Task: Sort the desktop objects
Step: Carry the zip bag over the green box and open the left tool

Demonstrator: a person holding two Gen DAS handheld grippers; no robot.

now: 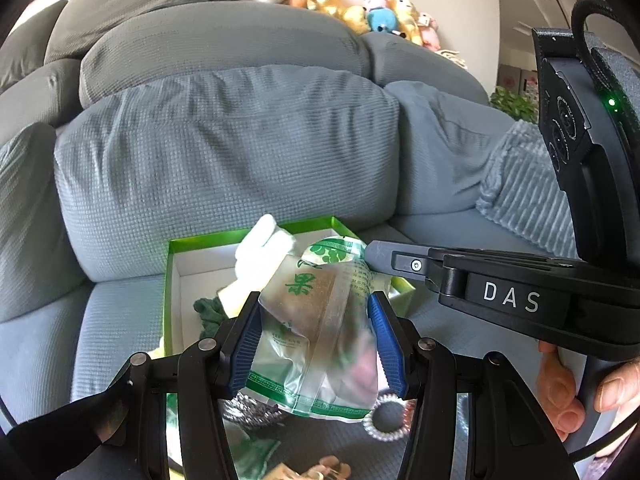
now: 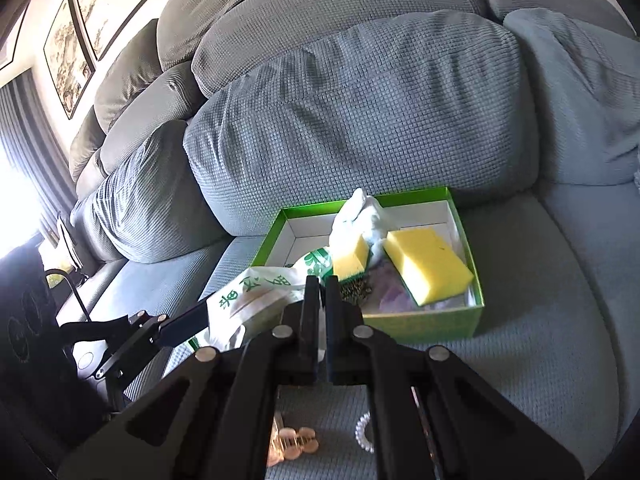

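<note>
the right tool (image 2: 323,280) has its two black fingers pressed together on a corner of a clear plastic bag with green print (image 2: 256,300), whose other side sits in the left tool (image 2: 188,322) at the lower left. behind them an open green box (image 2: 424,324) rests on the grey sofa seat (image 2: 540,340), holding two yellow sponges (image 2: 428,266), a white cloth (image 2: 360,210) and something pale purple. on the seat close under the right tool lie a clear coiled hair tie (image 2: 362,432) and a small cluster of pinkish pieces (image 2: 298,442).

- The left wrist camera is looking down along its fingers, close above the green cardboard box (image 1: 170,276).
- The right wrist camera is facing that box (image 2: 424,322) from slightly farther back; both are sharing the grey sofa (image 1: 224,152).
</note>
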